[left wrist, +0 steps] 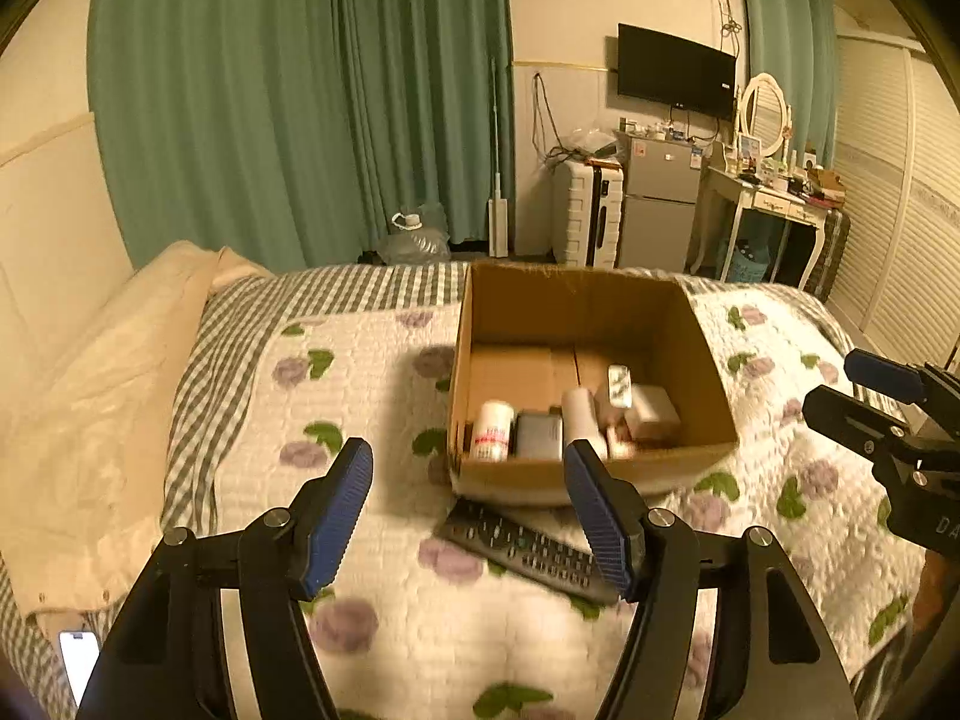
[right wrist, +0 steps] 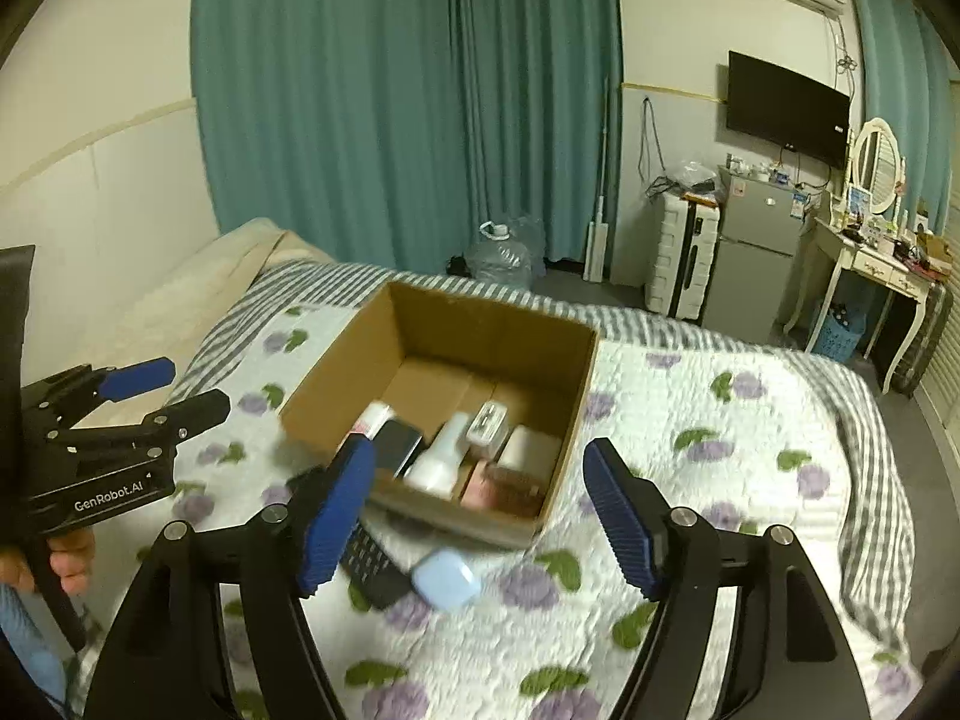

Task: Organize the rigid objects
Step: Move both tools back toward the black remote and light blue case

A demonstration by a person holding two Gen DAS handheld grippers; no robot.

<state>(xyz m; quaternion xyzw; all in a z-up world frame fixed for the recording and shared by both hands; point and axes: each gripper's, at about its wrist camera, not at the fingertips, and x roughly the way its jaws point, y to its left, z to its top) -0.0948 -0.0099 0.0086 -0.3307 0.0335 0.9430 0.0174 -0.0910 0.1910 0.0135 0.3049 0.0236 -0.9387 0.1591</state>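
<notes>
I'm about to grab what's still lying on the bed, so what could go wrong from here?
1. The black remote control lies against the brown cardboard box, partly tucked under its near edge; pulling it may shift or tip the box.
2. The pale blue rounded case rests on soft quilt, so it may sink or slide away from the closing gripper.

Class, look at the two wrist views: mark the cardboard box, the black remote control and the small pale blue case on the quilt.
cardboard box (left wrist: 576,306): left wrist view, inner far wall.
remote control (left wrist: 528,549): left wrist view, its button face.
pale blue case (right wrist: 446,584): right wrist view, middle of its top.
</notes>
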